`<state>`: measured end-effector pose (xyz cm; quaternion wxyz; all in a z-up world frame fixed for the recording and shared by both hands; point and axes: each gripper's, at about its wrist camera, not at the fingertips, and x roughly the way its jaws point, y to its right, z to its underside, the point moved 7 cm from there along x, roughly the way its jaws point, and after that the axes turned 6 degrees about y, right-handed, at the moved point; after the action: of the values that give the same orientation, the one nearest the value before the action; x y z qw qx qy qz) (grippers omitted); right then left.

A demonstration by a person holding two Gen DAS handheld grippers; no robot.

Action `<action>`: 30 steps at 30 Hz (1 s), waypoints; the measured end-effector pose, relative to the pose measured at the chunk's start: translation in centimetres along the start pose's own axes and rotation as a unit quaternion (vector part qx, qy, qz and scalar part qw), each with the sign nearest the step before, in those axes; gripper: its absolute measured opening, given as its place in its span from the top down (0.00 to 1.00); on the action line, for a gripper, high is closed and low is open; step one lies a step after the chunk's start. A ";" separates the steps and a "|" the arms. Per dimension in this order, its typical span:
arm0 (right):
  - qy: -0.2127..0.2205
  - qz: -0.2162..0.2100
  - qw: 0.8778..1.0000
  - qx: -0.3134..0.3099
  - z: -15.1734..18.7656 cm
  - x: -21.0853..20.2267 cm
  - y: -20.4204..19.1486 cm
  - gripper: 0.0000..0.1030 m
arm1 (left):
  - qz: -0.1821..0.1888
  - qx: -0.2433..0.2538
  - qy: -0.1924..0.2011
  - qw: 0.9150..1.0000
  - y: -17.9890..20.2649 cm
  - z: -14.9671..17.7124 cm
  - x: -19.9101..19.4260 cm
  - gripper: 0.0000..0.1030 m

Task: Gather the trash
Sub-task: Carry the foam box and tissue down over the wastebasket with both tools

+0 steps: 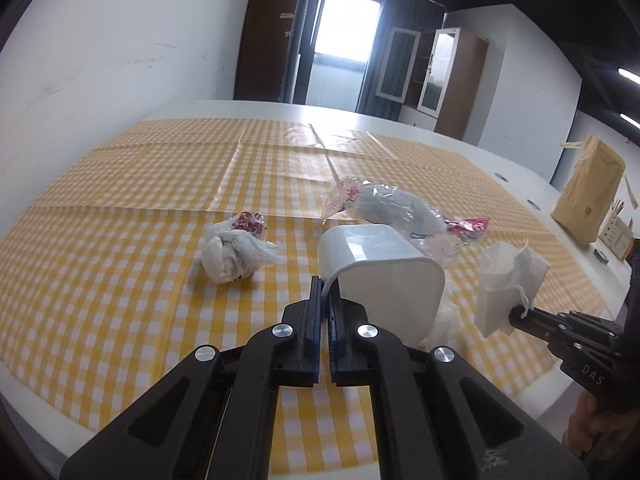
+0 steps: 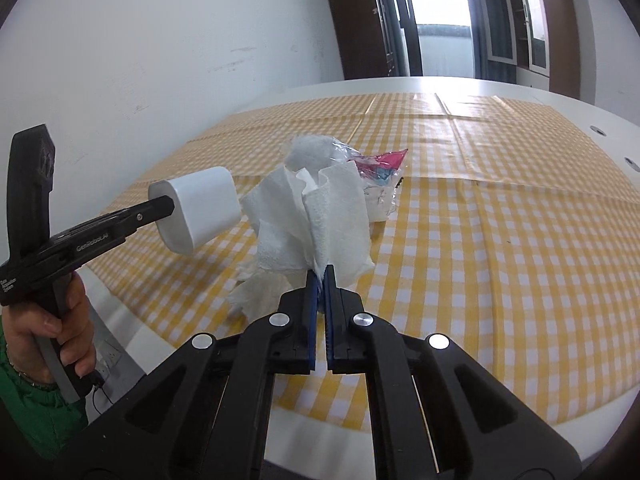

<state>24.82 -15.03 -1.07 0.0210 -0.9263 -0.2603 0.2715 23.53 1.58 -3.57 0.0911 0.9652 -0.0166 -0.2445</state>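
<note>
My left gripper (image 1: 325, 286) is shut on the rim of a small white bin (image 1: 380, 276) and holds it tilted above the yellow checked tablecloth (image 1: 120, 280). It also shows in the right wrist view (image 2: 198, 208). My right gripper (image 2: 320, 276) is shut on a crumpled white paper towel (image 2: 316, 220), held above the table just right of the bin; it shows in the left wrist view (image 1: 508, 284). A knotted white plastic bag (image 1: 236, 250) lies left of the bin. A clear plastic bag with pink wrappers (image 1: 392, 208) lies behind the bin.
More white tissue (image 2: 256, 292) lies on the cloth under the held towel. A brown paper bag (image 1: 590, 192) stands at the table's far right edge. A white wall runs along the left. The table's front edge is close below both grippers.
</note>
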 end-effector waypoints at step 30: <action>0.040 0.004 0.999 -0.001 8.2 -11.2 -4.8 0.98 | 0.079 0.051 0.045 0.995 3.4 6.4 -13.8 0.98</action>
<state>10.32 -17.30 -1.67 0.0291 -0.9375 -0.2559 0.2339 8.41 -1.80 -2.01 0.0617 0.9743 -0.1010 -0.1914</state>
